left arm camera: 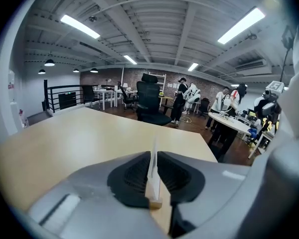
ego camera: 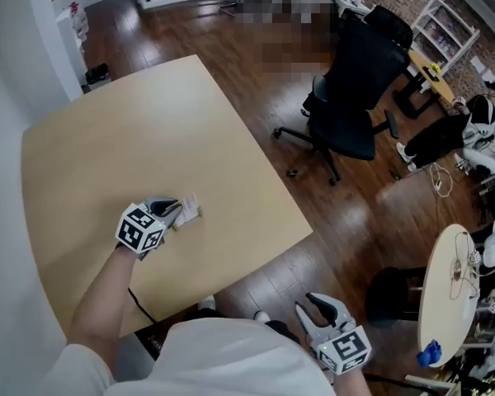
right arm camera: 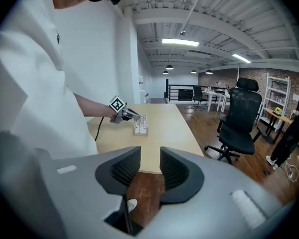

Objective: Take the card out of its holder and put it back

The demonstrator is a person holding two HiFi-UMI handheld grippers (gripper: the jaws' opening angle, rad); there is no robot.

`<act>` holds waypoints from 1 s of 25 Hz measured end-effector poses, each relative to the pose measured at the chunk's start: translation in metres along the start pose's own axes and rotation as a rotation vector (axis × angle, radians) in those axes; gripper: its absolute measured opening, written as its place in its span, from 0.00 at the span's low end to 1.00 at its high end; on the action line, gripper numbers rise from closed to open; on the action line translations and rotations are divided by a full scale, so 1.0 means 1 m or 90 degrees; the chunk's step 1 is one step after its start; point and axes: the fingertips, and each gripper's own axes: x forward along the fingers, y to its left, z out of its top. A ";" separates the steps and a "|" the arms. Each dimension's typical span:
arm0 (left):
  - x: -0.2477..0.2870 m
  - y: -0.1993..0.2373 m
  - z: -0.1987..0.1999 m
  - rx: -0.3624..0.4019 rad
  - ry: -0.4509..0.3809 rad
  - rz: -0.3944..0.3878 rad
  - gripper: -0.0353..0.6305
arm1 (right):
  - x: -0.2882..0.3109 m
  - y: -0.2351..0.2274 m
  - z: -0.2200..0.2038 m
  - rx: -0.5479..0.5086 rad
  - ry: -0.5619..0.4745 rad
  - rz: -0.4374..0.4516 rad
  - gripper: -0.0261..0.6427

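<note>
1. the left gripper (left arm camera: 152,159) is pinching the white card (left arm camera: 153,172), jaws nearly together, pads pressing on both faces.
2. the right gripper (right arm camera: 150,169) is hanging off the table (right arm camera: 164,128), jaws apart, nothing between them.
3. the card is standing upright in its wooden holder (left arm camera: 155,202) on the table, thin edge facing the left gripper, running along its jaws.

The card (left arm camera: 153,169) is a thin white sheet standing upright, its lower edge seated in a small, pale wooden holder (left arm camera: 155,202). The holder rests flat on the light tabletop (ego camera: 148,122), on the side nearer the person. The pads of the left hand-held gripper (ego camera: 176,209) close on the card's two faces, just above the holder.
</note>
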 end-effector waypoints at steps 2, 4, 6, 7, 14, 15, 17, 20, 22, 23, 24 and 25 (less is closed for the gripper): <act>0.003 -0.001 -0.001 0.000 -0.002 -0.008 0.10 | 0.000 -0.001 -0.002 0.002 0.004 -0.003 0.23; 0.004 -0.002 -0.001 -0.003 -0.005 -0.019 0.10 | -0.001 -0.001 -0.004 0.002 0.010 -0.003 0.23; 0.004 -0.003 0.001 -0.004 -0.007 -0.028 0.09 | -0.001 -0.001 -0.007 0.000 0.013 -0.004 0.23; 0.004 -0.004 0.002 -0.003 -0.007 -0.031 0.08 | -0.001 -0.001 -0.008 -0.002 0.015 -0.003 0.23; 0.001 -0.007 0.015 0.005 -0.017 -0.033 0.08 | -0.001 0.001 -0.011 -0.003 0.021 0.007 0.23; 0.000 -0.007 0.018 0.006 -0.021 -0.032 0.08 | -0.001 0.000 -0.011 -0.004 0.020 0.008 0.23; -0.005 -0.008 0.026 0.007 -0.031 -0.030 0.08 | -0.001 -0.001 -0.011 -0.005 0.015 0.012 0.23; -0.018 -0.007 0.038 0.011 -0.047 -0.021 0.08 | -0.002 -0.002 -0.010 -0.011 0.007 0.022 0.23; -0.028 -0.005 0.047 0.014 -0.058 -0.009 0.08 | -0.003 -0.003 -0.010 -0.014 0.002 0.029 0.23; -0.033 -0.005 0.051 0.016 -0.064 -0.002 0.08 | -0.003 -0.004 -0.009 -0.015 -0.002 0.032 0.23; -0.038 -0.006 0.055 0.017 -0.068 0.006 0.08 | -0.003 -0.005 -0.009 -0.016 -0.006 0.036 0.23; -0.043 -0.006 0.058 0.018 -0.073 0.014 0.08 | -0.003 -0.006 -0.009 -0.018 -0.011 0.042 0.23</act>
